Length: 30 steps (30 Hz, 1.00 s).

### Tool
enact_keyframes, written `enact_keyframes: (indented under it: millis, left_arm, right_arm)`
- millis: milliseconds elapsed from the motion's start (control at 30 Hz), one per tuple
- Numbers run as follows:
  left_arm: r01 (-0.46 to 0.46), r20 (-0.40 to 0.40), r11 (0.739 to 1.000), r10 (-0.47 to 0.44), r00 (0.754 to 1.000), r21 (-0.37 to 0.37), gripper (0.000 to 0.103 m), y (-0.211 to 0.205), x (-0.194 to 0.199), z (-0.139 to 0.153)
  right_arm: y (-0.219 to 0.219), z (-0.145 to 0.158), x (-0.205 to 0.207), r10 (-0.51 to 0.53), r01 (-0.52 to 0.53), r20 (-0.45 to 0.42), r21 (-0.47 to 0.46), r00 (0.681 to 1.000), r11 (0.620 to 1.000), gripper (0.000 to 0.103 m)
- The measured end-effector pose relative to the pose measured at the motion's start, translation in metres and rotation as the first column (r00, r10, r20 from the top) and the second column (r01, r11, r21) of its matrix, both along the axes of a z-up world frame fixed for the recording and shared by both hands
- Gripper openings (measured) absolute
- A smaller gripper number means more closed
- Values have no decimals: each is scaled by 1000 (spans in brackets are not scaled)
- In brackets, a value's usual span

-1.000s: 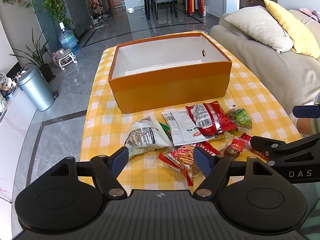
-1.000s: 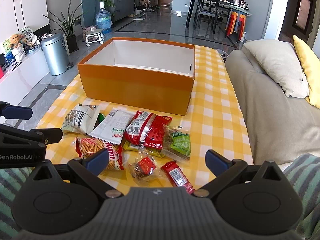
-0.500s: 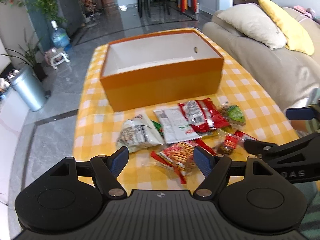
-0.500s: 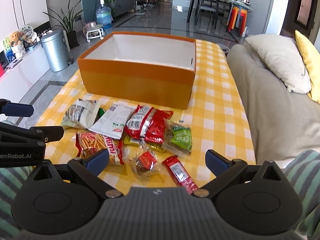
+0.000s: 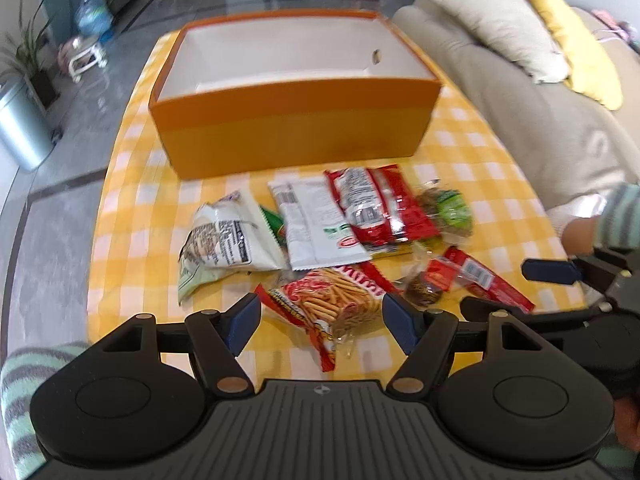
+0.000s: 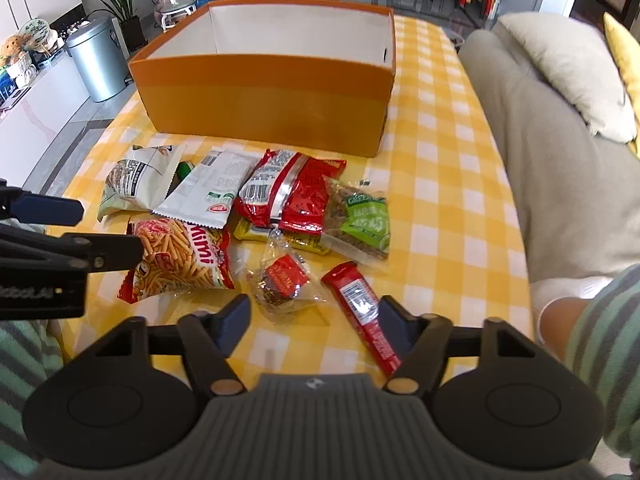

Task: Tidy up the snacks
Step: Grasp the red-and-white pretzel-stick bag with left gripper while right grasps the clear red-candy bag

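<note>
First pick-up is in hand: both tools descend with jaws closing, nothing clamped yet. The left tool (image 5: 322, 322) brackets the stick-snack bag (image 5: 332, 304); the right tool (image 6: 314, 322) brackets a clear-wrapped chocolate (image 6: 286, 282). Next: pinch, lift into the empty orange box (image 6: 264, 92) beyond. Wrappers look crinkly, slippery

Glossy crinkled foil and clear plastic snack packets (image 6: 292, 196) lie on a yellow-checked cloth tabletop (image 6: 440, 208) beside a matt orange cardboard box (image 6: 264, 96).
</note>
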<state>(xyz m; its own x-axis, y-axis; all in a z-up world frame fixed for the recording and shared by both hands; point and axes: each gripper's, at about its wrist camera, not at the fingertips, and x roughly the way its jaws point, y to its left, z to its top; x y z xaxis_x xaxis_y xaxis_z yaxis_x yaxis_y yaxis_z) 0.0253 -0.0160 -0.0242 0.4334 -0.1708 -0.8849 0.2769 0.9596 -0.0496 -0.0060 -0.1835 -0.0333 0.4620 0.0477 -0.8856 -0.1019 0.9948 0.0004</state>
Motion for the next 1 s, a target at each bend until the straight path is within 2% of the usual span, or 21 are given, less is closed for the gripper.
enact_keyframes:
  millis: [167,367,600,867,1000]
  left_arm:
    - [-66,-52,996,63,997,-61,82,7,15,-15]
    - [-115,-112,992,109,988,-48,82,7,27,-35]
    - [-154,-164,986,141,976,-69,84,11,40,-49]
    - [-176,-209,979,152,966,-102,85,13,48,-63]
    - [-179,-215,975,148,965,-129,82,14,49,-68]
  right_arm:
    - [1,-10,11,-13,14,-39,27,999,1000,64]
    - [2,-19,23,-41,45,-62,70,997,997,62]
    - [3,-32,34,-52,63,-99,111,994,992,56]
    - [5,-40,43,-64,79,-118,127,991,989,56]
    - [0,-46,44,-80,102,-135,171,988,980,50]
